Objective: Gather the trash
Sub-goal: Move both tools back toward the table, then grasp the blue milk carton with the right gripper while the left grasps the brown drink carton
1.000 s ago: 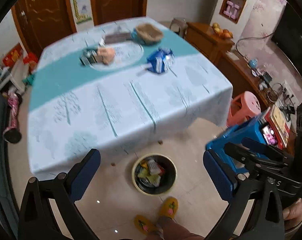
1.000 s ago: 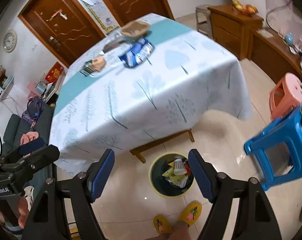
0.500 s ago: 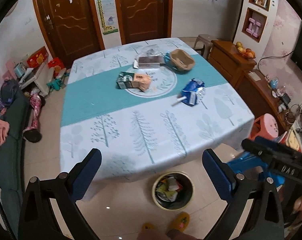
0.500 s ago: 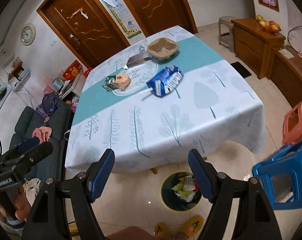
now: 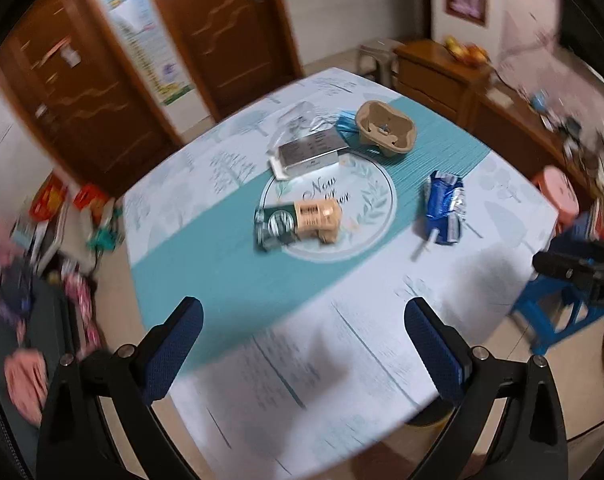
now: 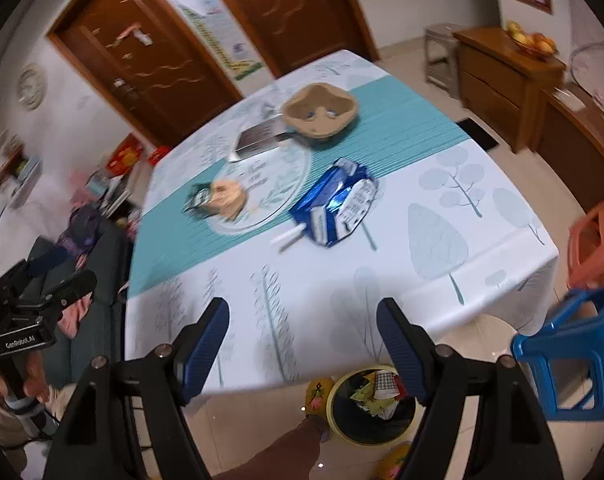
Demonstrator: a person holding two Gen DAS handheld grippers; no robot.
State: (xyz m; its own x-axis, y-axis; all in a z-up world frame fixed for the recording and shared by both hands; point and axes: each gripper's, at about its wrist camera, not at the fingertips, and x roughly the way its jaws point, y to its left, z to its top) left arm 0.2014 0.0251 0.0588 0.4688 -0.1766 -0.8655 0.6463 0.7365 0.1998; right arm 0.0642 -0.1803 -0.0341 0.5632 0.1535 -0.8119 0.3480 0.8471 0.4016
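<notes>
We hold our left gripper (image 5: pixel 303 332) over the near part of the table (image 5: pixel 341 360), and its two blue fingers are wide apart with nothing between them. Our right gripper (image 6: pixel 303 332) is also wide apart and holds nothing. It hangs over the near edge of the table. The trash lies farther up the table, away from both grippers. A crushed blue carton (image 6: pixel 335 204) with a white straw (image 6: pixel 288 237) lies just past our right gripper, a bit to the right of the middle. In the left view the blue carton (image 5: pixel 443 212) sits up and to the right of our left gripper. A tan and green wrapper (image 5: pixel 298 222) lies on the round picture in the middle of the cloth. Behind it are a flat silver packet (image 5: pixel 307 152) and a brown paper tray (image 5: pixel 385 130). The yellow trash bin (image 6: pixel 371 406) stands on the floor by the table's near edge, under our right gripper's right finger, with trash inside it.
</notes>
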